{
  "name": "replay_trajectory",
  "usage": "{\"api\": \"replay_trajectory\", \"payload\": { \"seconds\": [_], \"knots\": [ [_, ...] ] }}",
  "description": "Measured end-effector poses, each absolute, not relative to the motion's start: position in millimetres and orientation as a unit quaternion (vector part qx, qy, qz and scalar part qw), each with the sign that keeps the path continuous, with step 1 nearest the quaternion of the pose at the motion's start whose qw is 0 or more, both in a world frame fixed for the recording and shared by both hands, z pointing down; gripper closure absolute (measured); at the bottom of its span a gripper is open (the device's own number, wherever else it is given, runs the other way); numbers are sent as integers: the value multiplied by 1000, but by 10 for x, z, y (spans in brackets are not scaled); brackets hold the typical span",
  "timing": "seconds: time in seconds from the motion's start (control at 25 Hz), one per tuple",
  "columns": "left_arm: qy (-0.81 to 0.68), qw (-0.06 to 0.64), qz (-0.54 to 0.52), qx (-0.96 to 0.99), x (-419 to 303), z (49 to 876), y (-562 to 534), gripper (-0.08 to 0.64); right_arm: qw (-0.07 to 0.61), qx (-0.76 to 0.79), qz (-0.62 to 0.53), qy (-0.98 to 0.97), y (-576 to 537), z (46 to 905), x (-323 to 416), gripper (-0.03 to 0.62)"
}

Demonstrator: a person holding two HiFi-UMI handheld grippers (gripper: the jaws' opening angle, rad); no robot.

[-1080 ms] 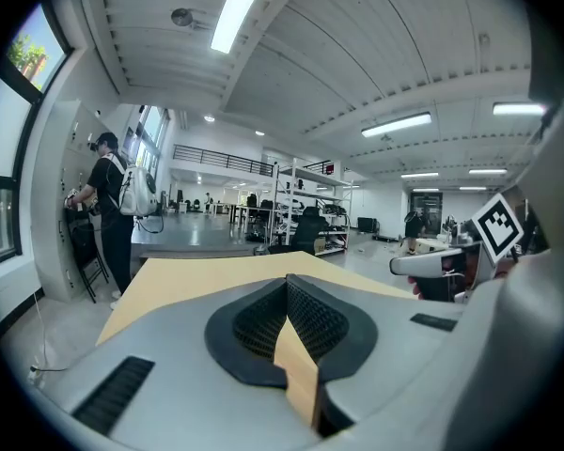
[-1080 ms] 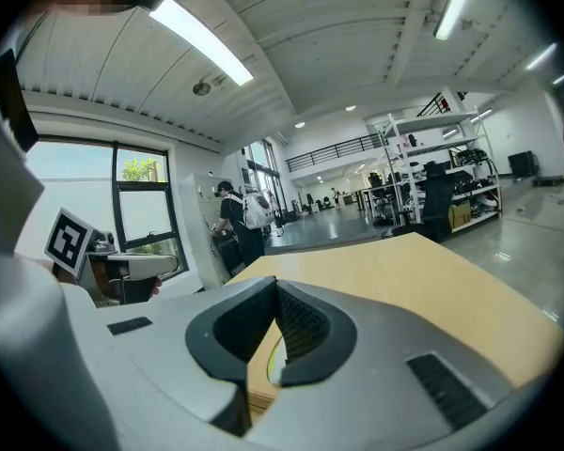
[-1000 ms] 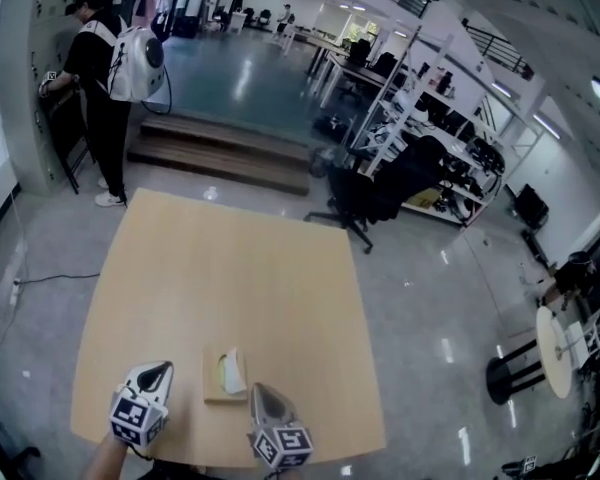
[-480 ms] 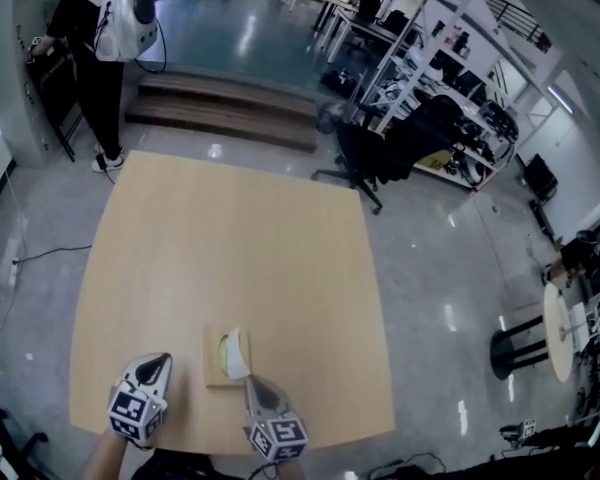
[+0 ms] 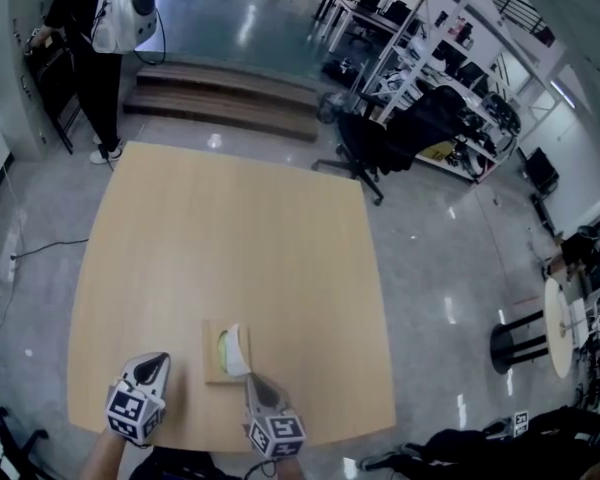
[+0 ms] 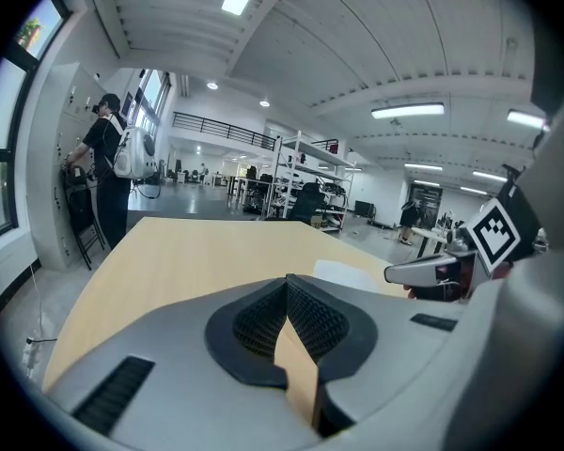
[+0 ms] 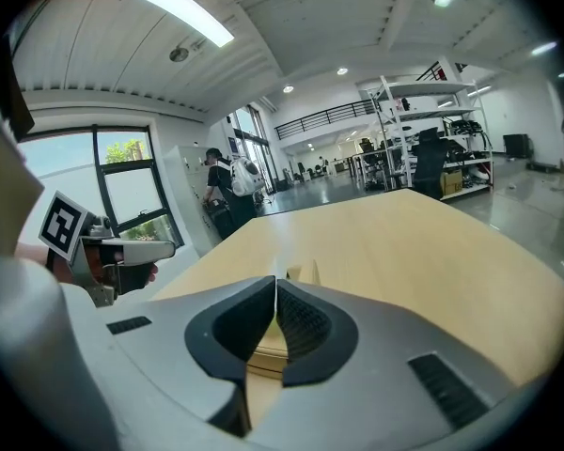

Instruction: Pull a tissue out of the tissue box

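Pale wooden tabletop (image 5: 230,248) beneath tissue box (image 5: 212,373); tissue (image 5: 236,350) upright from box top. Left tongs (image 5: 158,361) just left of box, closed, empty. Right tongs (image 5: 250,379) by box's near right corner, closed, empty.

No legible text, labels, brands or numbers anywhere in view.

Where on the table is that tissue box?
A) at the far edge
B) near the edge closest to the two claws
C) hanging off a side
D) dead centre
B: the tissue box sits by the table's near edge, close to the left claw and right claw.
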State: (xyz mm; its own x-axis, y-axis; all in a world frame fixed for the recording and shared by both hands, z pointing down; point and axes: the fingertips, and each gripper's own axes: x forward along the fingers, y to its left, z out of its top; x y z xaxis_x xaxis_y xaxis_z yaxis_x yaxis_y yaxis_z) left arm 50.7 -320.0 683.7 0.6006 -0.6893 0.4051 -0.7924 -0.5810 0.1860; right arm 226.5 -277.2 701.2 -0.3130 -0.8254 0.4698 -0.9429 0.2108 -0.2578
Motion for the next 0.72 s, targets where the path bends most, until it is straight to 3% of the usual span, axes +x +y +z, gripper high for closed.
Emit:
{"api": "replay_trajectory", "payload": {
  "seconds": [0.24, 0.36, 0.72],
  "knots": [
    [-418, 181, 147, 878, 521, 6877, -3168, 552, 111, 557, 283, -773, -2744, 7153, 2225, 412],
    [-417, 184, 148, 878, 494, 6871, -3194, 553, 113, 561, 285, -769, -2776, 7225, 2207, 363],
    [-424, 186, 151, 873, 377, 6927, -3265, 553, 124, 561, 289, -766, -2877, 7318, 2138, 354]
  ]
}}
